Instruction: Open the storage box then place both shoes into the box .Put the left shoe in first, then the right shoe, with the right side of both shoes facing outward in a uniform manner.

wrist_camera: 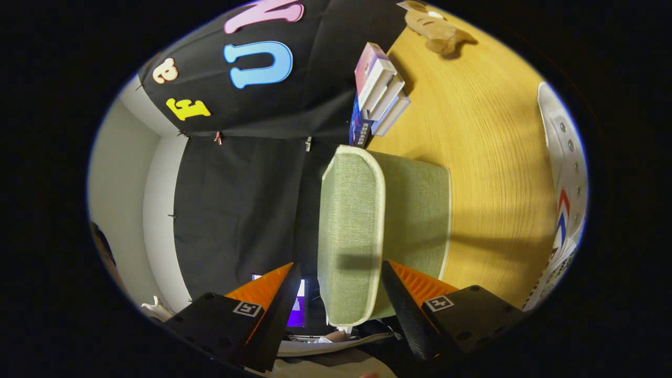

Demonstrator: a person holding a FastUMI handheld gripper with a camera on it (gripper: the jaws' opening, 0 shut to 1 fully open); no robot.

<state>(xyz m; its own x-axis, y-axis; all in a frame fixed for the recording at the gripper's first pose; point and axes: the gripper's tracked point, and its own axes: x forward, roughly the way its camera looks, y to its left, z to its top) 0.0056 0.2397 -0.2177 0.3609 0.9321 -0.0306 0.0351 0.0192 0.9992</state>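
Tool (pixel 336 275) spread wide — green storage box (pixel 367 231) between its fingers, neither pressing it.
Fingers flank the box's fabric lid edge; beyond, stacked books (pixel 380 94) and a plush toy (pixel 436 26) on the wooden surface (pixel 493 157) — a white shoe (pixel 567 178) furthest right.

Warm indoor light is falling on the wooden table (pixel 488 157), leaving it bright yellow with a soft sheen and no harsh glare. The green fabric storage box (pixel 362 231) is casting a dim shadow across the wood, and a dark band is crossing its lid near the fingers (pixel 404 299) of the gripper (pixel 336 294). The fisheye lens is bending everything strongly — the white shoe (pixel 567 199) is curving and smearing at the rim. The centre is staying sharp; the dark cloth wall is swallowing light, and a small screen (pixel 298 310) is glowing purple.
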